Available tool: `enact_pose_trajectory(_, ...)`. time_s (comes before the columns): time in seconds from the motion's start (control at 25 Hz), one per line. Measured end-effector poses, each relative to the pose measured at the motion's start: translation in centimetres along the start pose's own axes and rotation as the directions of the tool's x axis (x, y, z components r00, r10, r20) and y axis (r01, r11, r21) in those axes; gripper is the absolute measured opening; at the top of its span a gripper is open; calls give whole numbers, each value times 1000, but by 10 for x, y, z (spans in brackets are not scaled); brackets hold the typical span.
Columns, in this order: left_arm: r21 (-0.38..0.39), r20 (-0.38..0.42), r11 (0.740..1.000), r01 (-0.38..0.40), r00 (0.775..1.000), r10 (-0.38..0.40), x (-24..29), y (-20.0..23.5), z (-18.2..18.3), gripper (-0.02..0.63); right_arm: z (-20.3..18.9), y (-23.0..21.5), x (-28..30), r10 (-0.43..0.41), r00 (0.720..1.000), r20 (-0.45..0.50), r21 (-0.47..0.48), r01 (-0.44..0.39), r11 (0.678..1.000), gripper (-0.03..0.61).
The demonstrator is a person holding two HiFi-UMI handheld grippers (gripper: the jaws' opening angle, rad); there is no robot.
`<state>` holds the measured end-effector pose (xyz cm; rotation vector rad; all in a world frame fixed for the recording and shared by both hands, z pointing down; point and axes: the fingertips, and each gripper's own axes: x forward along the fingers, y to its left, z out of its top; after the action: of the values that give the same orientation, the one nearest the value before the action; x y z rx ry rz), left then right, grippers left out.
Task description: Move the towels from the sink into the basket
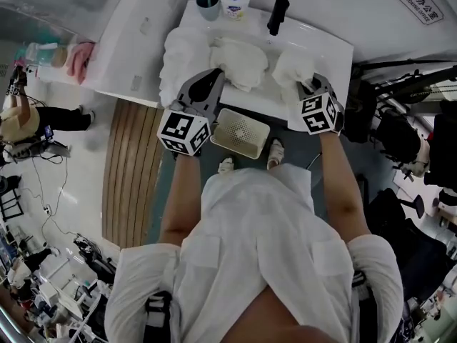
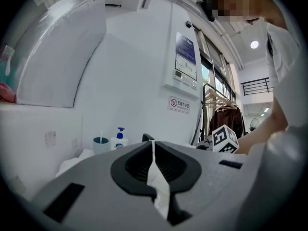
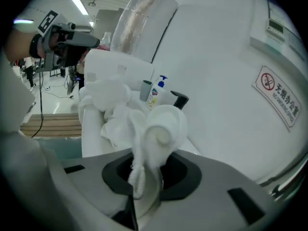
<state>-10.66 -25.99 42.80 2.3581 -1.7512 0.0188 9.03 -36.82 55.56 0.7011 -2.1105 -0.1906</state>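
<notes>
A white sink [image 1: 335, 48] holds several crumpled white towels [image 1: 182, 56]. In the head view my left gripper [image 1: 216, 76] reaches over the sink's front edge, shut on the edge of the middle towel [image 1: 241, 64]. In the left gripper view a thin strip of white towel [image 2: 155, 174] is pinched between the shut jaws of the left gripper [image 2: 153, 143]. My right gripper [image 1: 309, 84] is shut on a bunched towel [image 1: 293, 66] above the sink's right side. That towel [image 3: 161, 126] bulges out of the right gripper [image 3: 147, 165]. A perforated beige basket [image 1: 241, 132] stands on the floor between the grippers.
A teal cup [image 1: 208, 4], a soap pump bottle [image 1: 234, 2] and a black faucet [image 1: 278, 14] line the sink's back edge. A wooden slat platform [image 1: 132, 170] lies to the left on the floor. A dark clothes rack [image 1: 400, 84] stands at the right.
</notes>
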Motion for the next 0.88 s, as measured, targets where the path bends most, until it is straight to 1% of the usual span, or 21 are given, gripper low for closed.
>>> enact_pose_trajectory(0.28, 24, 26, 999, 35, 999, -36, -24, -1, 19, 21, 32, -1, -60, -84, 993, 81, 45, 80, 996, 98)
enact_pose_trajectory(0.48, 48, 33, 996, 72, 997, -74, -49, -6, 28, 21, 53, 14, -98, -152, 979, 132, 93, 141, 986, 98)
enact_pose_trajectory(0.68, 61, 32, 992, 114, 993, -116, -72, -11, 31, 21, 58, 39, -129, -201, 968, 153, 147, 179, 973, 98)
enact_pose_trajectory(0.88, 65, 11, 986, 154, 988, -155, -90, -24, 22, 21, 54, 68, -158, -231, 959, 163, 185, 200, 962, 98)
